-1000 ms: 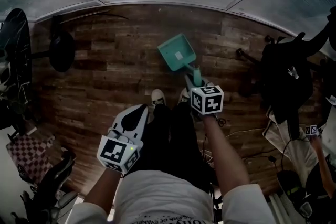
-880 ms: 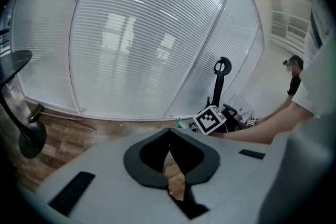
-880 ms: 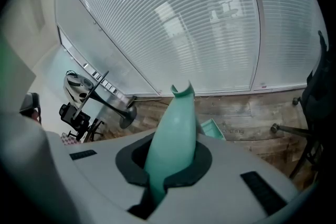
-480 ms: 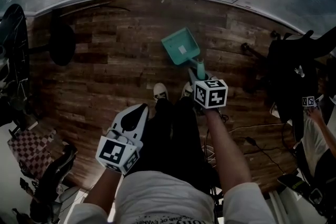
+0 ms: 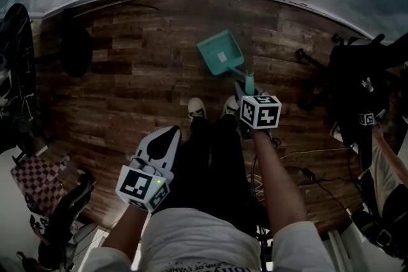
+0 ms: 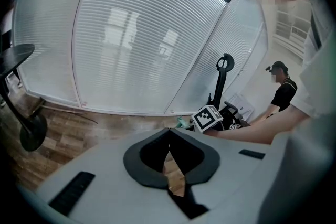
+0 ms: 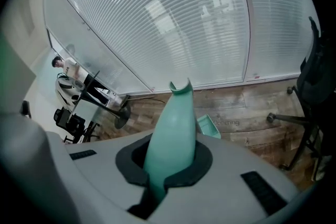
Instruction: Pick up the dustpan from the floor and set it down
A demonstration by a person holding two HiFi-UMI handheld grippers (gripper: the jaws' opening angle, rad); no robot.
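Right claw [image 7: 169, 168] grips the tapered handle [image 7: 172, 123] of a smooth teal plastic dustpan [image 5: 220, 54] over dark plank floor [image 5: 127, 79]; left claw [image 6: 169, 134] clenched, empty.

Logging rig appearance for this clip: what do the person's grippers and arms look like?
Both the left gripper and right gripper have pale grey bodies, dark liners round the jaws and a cube with black-and-white square markers. Arms are bare below a light short-sleeved T-shirt.
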